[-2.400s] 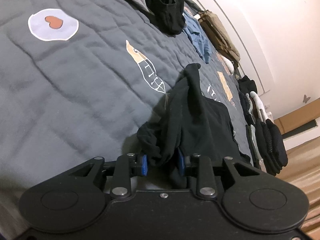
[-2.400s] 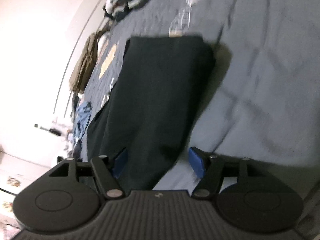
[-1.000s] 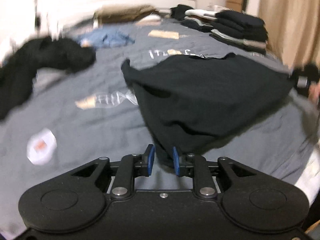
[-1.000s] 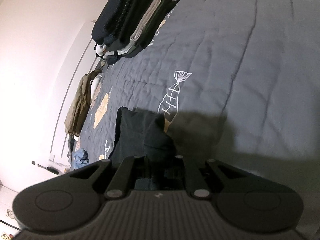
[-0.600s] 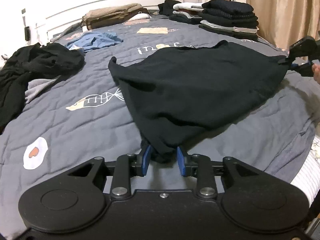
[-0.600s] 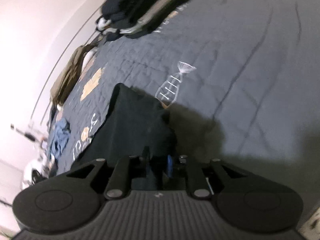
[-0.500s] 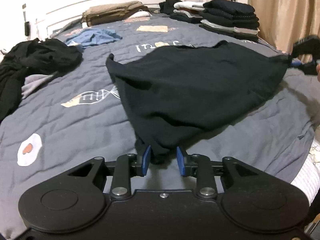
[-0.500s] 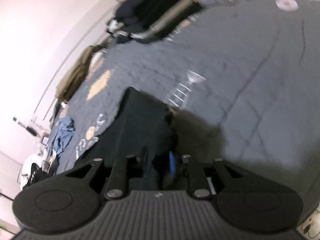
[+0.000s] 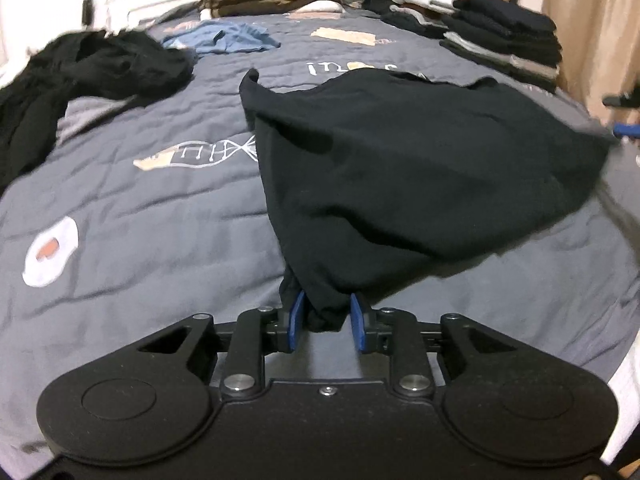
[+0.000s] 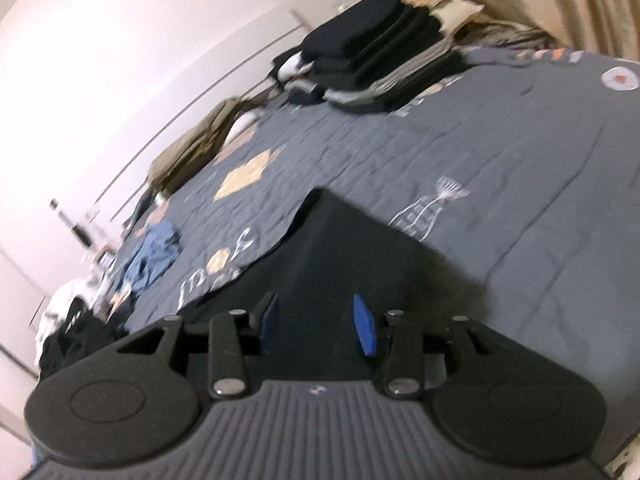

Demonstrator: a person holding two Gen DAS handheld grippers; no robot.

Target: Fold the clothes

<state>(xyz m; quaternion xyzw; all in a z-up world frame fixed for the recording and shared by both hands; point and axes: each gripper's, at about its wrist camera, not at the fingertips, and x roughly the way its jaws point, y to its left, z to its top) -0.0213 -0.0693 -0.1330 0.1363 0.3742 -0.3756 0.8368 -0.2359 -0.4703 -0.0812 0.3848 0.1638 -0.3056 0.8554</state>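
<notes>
Left: loose black heap [image 9: 92,68] and blue garment [image 9: 224,40] near the headboard. My left gripper [image 9: 326,322] is clamped on a bunched corner of the black shirt [image 9: 420,160], spread mid-bed [image 9: 140,208]. Risk: the wad slips out if I pull, or drags the spread crooked. Shirt looks mostly flat, rumpled near my grip. My right gripper [image 10: 316,320] is spread wide above the far edge, gripping nothing; blurry, probably just clear of the cloth. Folded stack [image 9: 508,36] sits far right.
</notes>
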